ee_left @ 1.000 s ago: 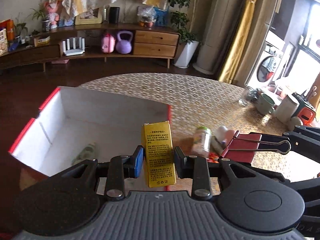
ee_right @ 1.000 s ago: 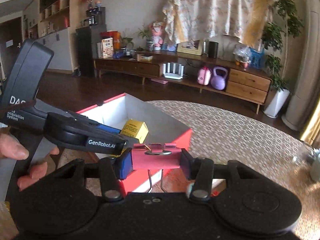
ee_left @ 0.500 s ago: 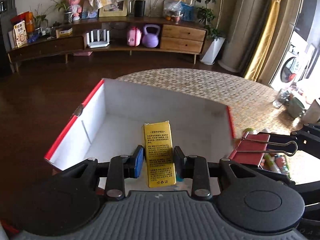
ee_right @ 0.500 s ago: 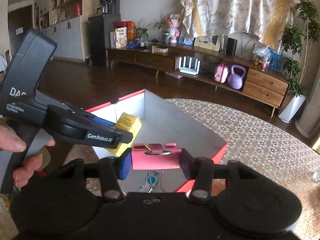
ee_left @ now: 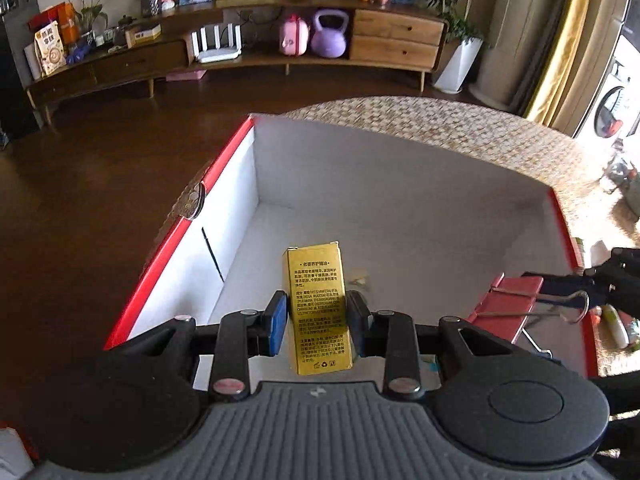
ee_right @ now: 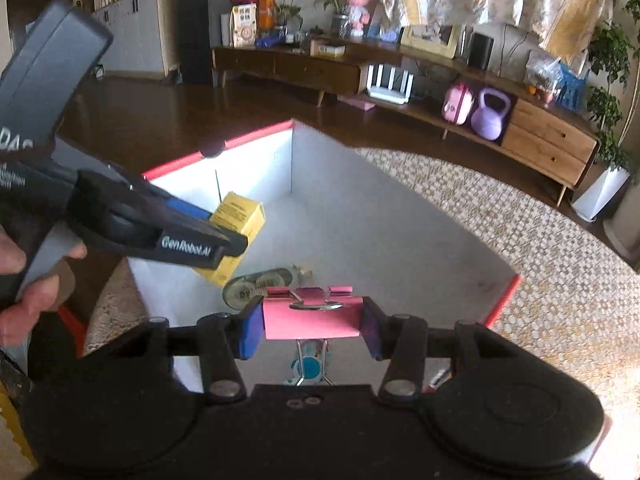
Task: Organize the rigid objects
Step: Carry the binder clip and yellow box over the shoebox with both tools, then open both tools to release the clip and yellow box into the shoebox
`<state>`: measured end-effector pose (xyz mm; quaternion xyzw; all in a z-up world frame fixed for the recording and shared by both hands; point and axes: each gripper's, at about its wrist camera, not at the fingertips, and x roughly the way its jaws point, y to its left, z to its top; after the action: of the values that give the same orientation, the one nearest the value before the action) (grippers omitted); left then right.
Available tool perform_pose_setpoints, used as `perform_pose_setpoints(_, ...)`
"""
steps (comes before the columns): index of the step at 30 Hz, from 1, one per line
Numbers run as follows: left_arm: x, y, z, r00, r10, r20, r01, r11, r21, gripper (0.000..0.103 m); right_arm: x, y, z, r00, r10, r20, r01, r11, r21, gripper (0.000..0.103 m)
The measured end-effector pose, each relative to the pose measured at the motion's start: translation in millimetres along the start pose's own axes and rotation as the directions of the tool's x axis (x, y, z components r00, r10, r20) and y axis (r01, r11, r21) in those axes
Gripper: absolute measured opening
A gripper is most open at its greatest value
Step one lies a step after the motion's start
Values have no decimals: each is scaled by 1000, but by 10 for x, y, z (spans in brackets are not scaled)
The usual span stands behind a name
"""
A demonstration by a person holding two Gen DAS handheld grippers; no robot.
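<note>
I have just swung both tongs over the red-rimmed box (ee_left: 180,236): left tongs (ee_left: 318,322) clamp the yellow carton (ee_left: 318,308), right tongs (ee_right: 312,326) clamp the pink binder clip (ee_right: 312,318), ready for release.

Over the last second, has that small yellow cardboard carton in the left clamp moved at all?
Yes. The yellow carton, gripped by the left gripper, moved from the red-edged white box's right wall to over its interior.
</note>
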<state>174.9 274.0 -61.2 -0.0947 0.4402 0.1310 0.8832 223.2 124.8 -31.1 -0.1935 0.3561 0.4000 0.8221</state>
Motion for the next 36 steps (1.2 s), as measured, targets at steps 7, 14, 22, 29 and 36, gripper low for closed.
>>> perform_pose_setpoints(7, 204, 30, 36, 998, 37, -46, -37, 999, 16, 31, 237, 74, -40, 998, -16, -54, 14, 1000, -27, 49)
perform_pose_setpoints(14, 256, 34, 80, 997, 53, -59, -51, 998, 32, 31, 357, 94, -13, 994, -45, -101, 41, 998, -39, 49)
perform_pose_setpoints(22, 308, 59, 49, 995, 40, -95, -40, 999, 9, 31, 425, 63, -2, 987, -48, -154, 46, 999, -19, 51)
perform_pose_setpoints(29, 306, 44, -3, 994, 32, -105, -34, 999, -11, 31, 338, 40, -6, 991, -39, -126, 39, 999, 3, 59)
perform_pose_setpoints(36, 171, -5, -32, 996, 35, -76, -36, 999, -11, 31, 151, 12, -24, 996, -17, -87, 20, 999, 34, 61)
